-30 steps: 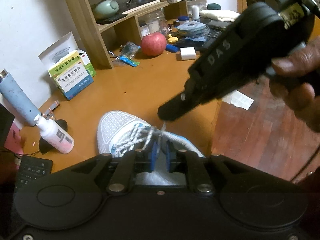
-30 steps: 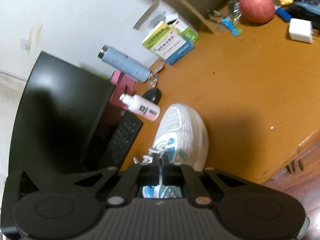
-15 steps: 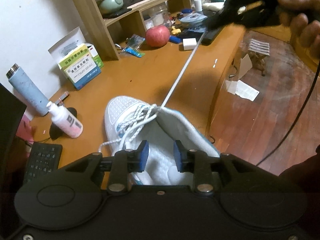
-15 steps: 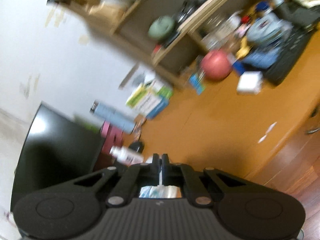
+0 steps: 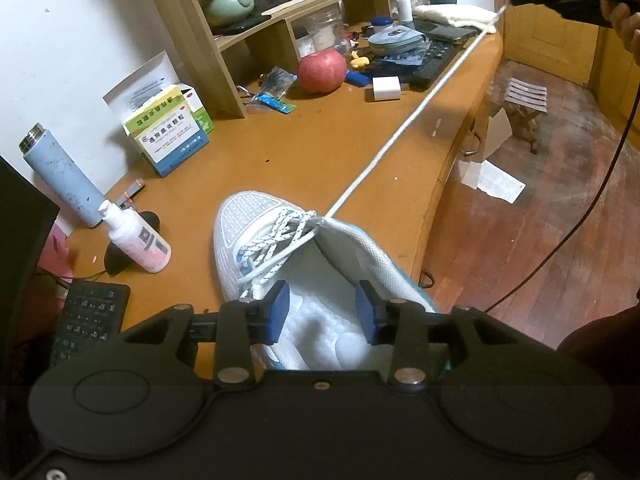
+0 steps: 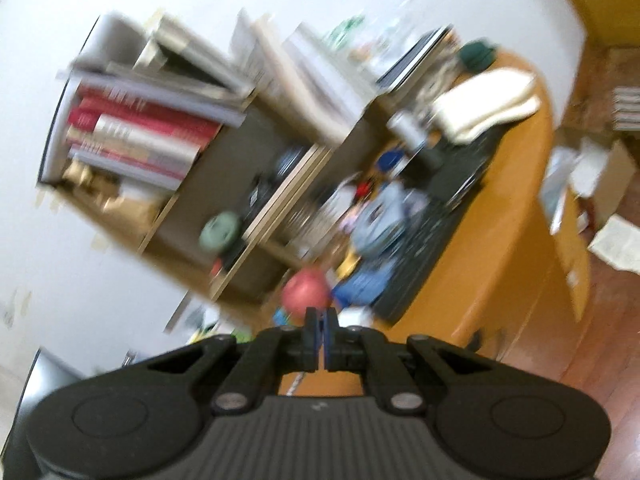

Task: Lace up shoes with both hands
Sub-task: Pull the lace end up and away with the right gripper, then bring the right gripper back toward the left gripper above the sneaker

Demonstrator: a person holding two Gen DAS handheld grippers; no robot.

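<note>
The shoe (image 5: 280,264) sits on the desk (image 5: 312,152). The left gripper (image 5: 322,312) hangs above it, jaws opening, empty. The right gripper (image 6: 321,330), jaws clamped, pulls the lace (image 5: 408,120) taut.

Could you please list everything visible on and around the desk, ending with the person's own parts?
shoe: one, white-blue, near desk edge
lace: one, white, taut from shoe to right tool
apple: one, red, mid desk
medicine boxes: several, green-blue, by shelf
flask: one, blue, left
spray bottle: one, white-pink, beside flask
teapot: one, green, on shelf
left tool: opening, over shoe, nothing between
right tool: shut on lace
hand: one, top right
</note>
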